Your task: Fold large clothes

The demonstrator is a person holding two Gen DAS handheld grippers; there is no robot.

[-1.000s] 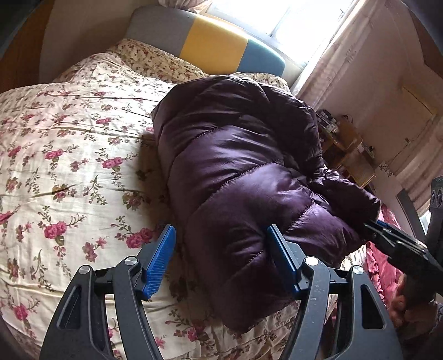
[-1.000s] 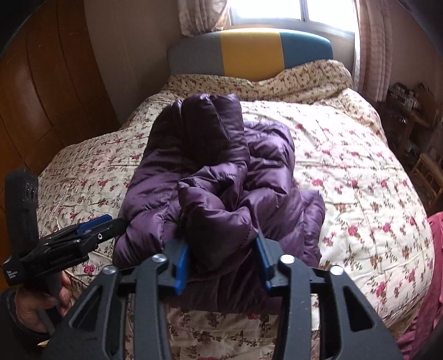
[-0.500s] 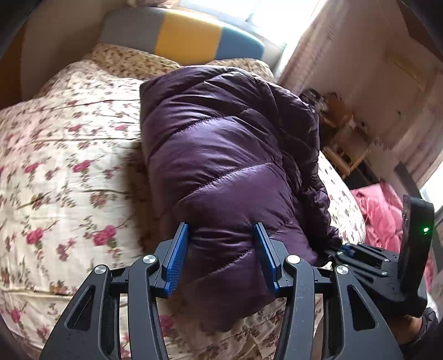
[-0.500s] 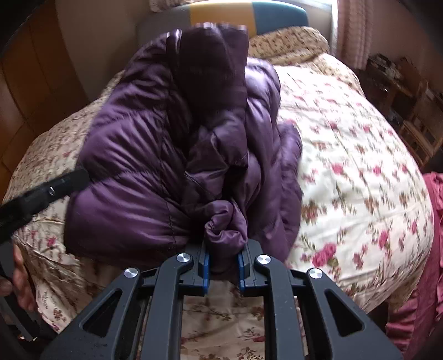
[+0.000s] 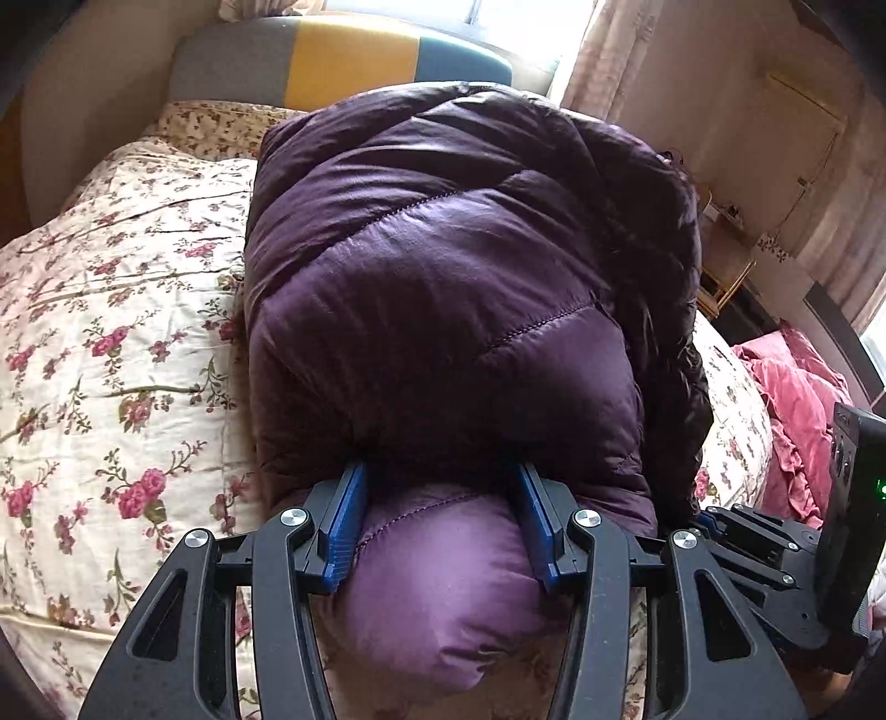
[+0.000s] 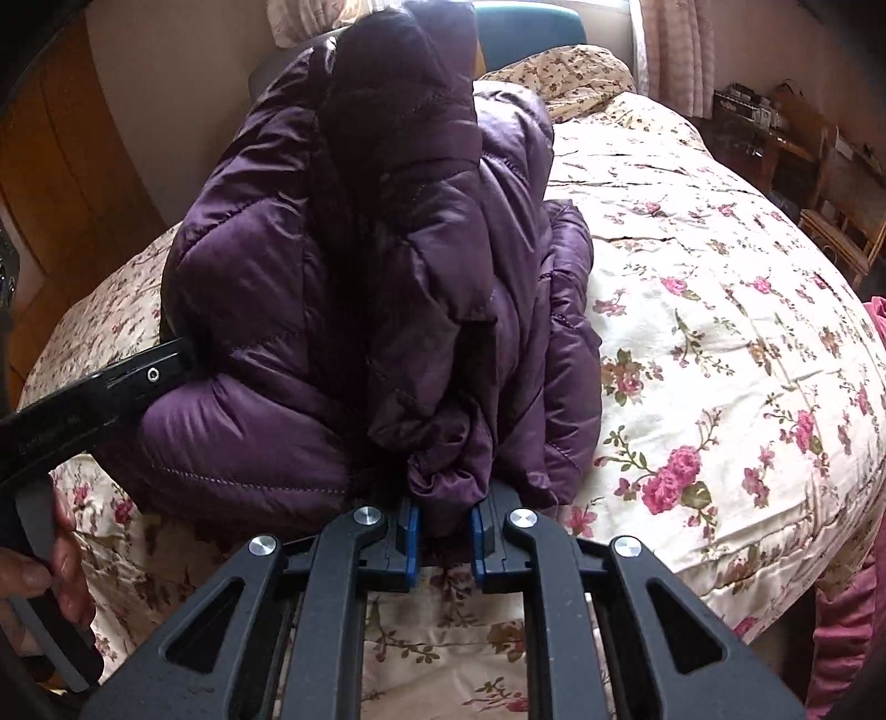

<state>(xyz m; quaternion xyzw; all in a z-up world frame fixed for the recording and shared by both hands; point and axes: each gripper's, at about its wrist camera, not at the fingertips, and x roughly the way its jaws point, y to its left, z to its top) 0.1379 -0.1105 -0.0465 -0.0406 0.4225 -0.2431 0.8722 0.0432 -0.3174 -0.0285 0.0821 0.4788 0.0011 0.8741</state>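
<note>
Here, closest to the left wrist camera, the left hand-held gripper [image 5: 437, 520] has its blue pads pressed into a puffy fold at the near hem of the purple down jacket [image 5: 454, 266], the quilted fabric bulging out between and below them; its jaws closed in on that fold within the last second. Closest to the right wrist camera, the right hand-held gripper [image 6: 443, 540] is clamped nearly shut on a thin bunched bit of the same jacket [image 6: 354, 288], pinching it tight. The left hand [image 6: 39, 576] shows at the lower left of the right wrist view, wrapped round its gripper's handle. The jacket lies in a folded, heaped bundle on the floral quilt [image 5: 111, 332] that covers the bed, its near edge at the grippers and its bulk running away towards the grey, yellow and blue headboard [image 5: 343, 61]. Beyond, curtains [image 5: 609, 50] hang by a bright window, and pink bedding [image 5: 797, 399] lies off the bed's right side.
</note>
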